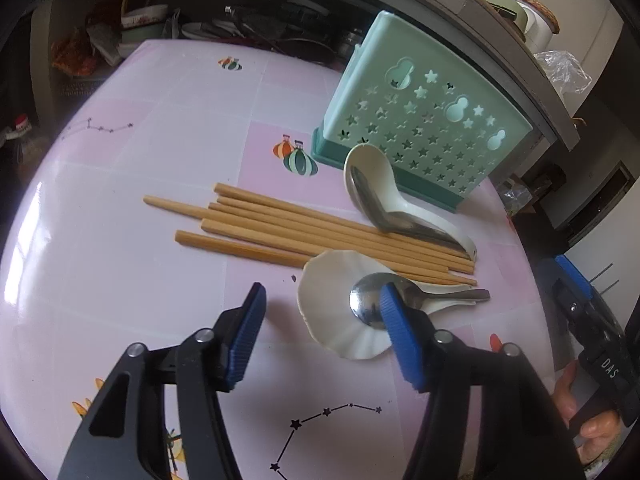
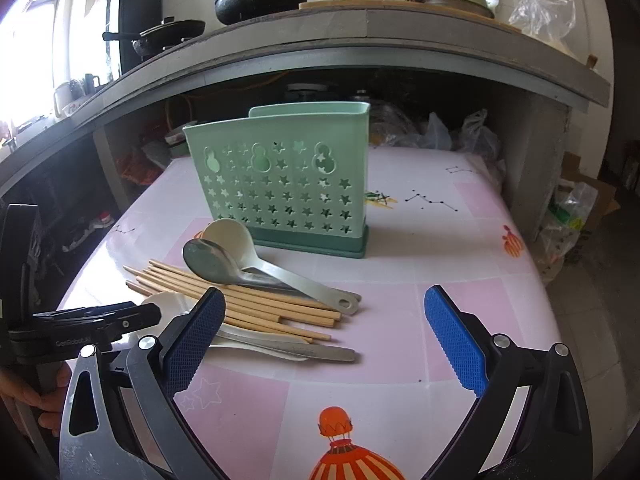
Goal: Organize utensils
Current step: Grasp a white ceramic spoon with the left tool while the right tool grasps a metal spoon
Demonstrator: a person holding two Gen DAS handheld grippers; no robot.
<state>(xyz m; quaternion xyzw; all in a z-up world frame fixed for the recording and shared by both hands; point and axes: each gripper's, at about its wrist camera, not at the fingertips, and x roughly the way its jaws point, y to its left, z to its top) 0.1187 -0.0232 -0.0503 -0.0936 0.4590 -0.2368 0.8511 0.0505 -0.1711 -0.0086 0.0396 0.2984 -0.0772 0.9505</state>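
A mint-green utensil holder (image 1: 420,120) (image 2: 288,184) with star cut-outs stands upright on the pink table. In front of it lie several wooden chopsticks (image 1: 304,232) (image 2: 240,300). A white ceramic spoon (image 1: 376,184) (image 2: 234,236) holds a metal spoon (image 1: 400,220) (image 2: 212,260). A second white spoon (image 1: 332,300) (image 2: 256,344) holds another metal spoon (image 1: 368,300) (image 2: 324,352). My left gripper (image 1: 322,308) is open, its right fingertip over that spoon's bowl. My right gripper (image 2: 324,312) is open, hovering over the table by the utensil handles.
The pink patterned tablecloth (image 2: 440,256) covers the table, whose edge drops off at the right. A concrete counter (image 2: 360,40) with pots overhangs behind the holder. Clutter and bags (image 2: 460,132) sit under it. The other gripper shows at the right edge (image 1: 592,336).
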